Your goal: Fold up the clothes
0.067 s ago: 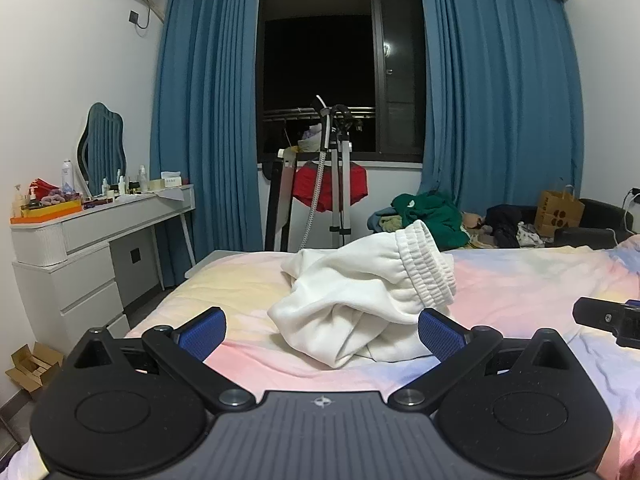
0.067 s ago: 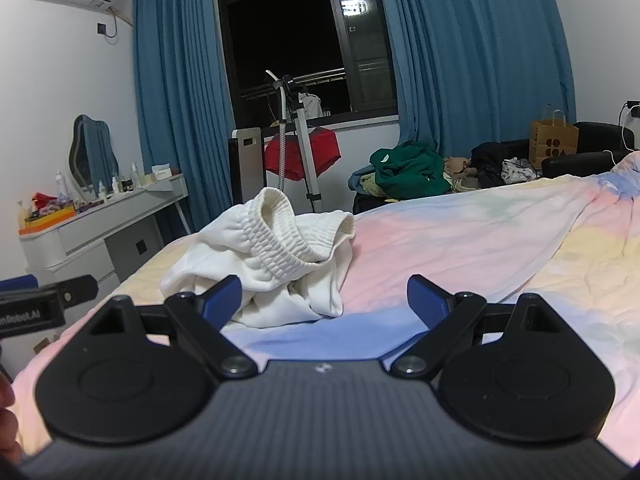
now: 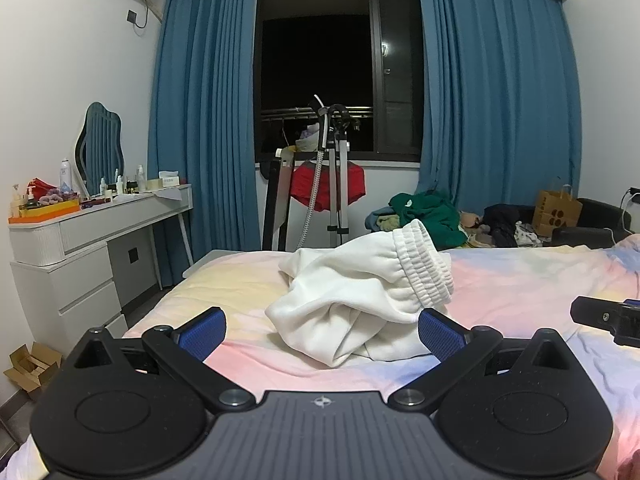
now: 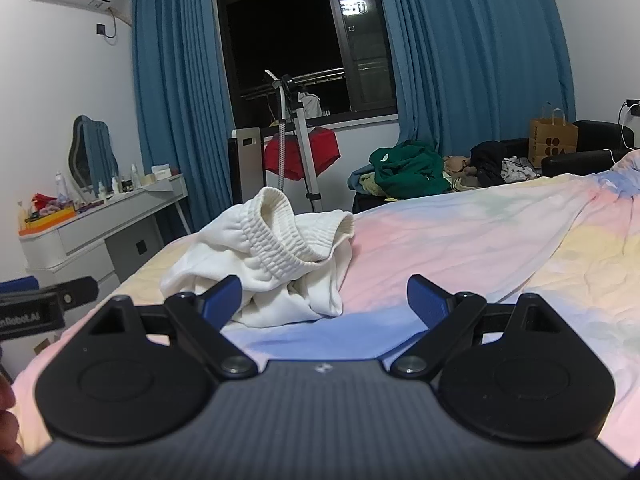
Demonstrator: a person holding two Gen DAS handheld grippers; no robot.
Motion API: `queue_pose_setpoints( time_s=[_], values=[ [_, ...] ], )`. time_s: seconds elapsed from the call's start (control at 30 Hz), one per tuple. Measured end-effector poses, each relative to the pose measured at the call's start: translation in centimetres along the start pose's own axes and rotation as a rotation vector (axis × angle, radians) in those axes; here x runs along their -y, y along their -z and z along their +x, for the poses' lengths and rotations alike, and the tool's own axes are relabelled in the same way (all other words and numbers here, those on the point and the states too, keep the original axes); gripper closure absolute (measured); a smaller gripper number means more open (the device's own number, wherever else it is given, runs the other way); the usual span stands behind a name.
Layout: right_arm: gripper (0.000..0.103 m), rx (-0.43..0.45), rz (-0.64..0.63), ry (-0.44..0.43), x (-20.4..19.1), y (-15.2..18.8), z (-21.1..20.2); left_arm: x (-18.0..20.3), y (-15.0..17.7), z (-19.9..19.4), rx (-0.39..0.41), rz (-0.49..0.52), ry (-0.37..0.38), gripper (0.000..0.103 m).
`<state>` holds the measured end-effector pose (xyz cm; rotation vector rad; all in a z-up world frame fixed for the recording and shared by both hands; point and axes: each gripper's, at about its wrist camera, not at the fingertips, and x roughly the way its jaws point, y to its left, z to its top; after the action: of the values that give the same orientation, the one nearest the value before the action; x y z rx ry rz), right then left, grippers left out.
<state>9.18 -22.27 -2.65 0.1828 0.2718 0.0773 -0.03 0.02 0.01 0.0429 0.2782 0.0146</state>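
**Both claws wide over the bed, white garment bunched ahead**

We hold our left claw [image 3: 320, 328] low over the bed [image 3: 520, 280], its two blue-padded fingers [image 3: 202, 330] spread wide and gripping nothing. Straight ahead of it, between the finger lines and a little beyond the tips, lies the white garment [image 3: 360, 296], crumpled into a heap on the pastel sheet. Its ribbed elastic band [image 3: 424, 268] stands up on the side toward our right finger, and the far edge of the heap sags down just past that right pad. We cannot tell whether the pad touches the cloth or only overlaps it in view.

Our right claw [image 4: 324, 300] is likewise fully parted and empty. From it the same white garment [image 4: 260, 264] sits ahead and to the left, the elastic band [image 4: 288, 240] curled open on top. The left blue pad [image 4: 222, 300] overlaps the heap's near edge; the right pad stands over bare sheet, well apart from the cloth.

Each claw sees the other at its edge: the right one's black tip shows far right of the left claw's view, and the left one's tip far left of the right claw's view.

Beyond the bed, ahead of both claws, blue curtains [image 3: 200, 120] frame a dark window [image 3: 320, 80]. Off to the left stands a white table [image 3: 100, 228] with bottles and a mirror.
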Motion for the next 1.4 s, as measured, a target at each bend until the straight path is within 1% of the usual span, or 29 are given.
queue_pose_setpoints(
  time_s=[0.27, 0.37, 0.5, 1.17, 1.4],
  values=[
    [0.012, 0.001, -0.009, 0.004, -0.2, 0.7, 0.1, 1.4, 0.4, 0.6, -0.001, 0.010, -0.012, 0.000],
    [0.012, 0.002, -0.013, 0.006, -0.3, 0.9, 0.1, 0.9, 0.4, 0.4, -0.004, 0.008, -0.002, 0.000],
    [0.012, 0.001, 0.000, 0.004, 0.0, 0.3, 0.3, 0.3, 0.4, 0.1, -0.007, 0.005, 0.012, 0.000],
    [0.012, 0.003, 0.005, 0.001, 0.1, 0.0, -0.6, 0.5, 0.7, 0.4, -0.022, 0.009, 0.024, 0.000],
    [0.012, 0.004, 0.018, 0.006, 0.3, -0.1, -0.7, 0.6, 1.0, 0.6, -0.030, 0.012, 0.043, 0.000]
  ],
)
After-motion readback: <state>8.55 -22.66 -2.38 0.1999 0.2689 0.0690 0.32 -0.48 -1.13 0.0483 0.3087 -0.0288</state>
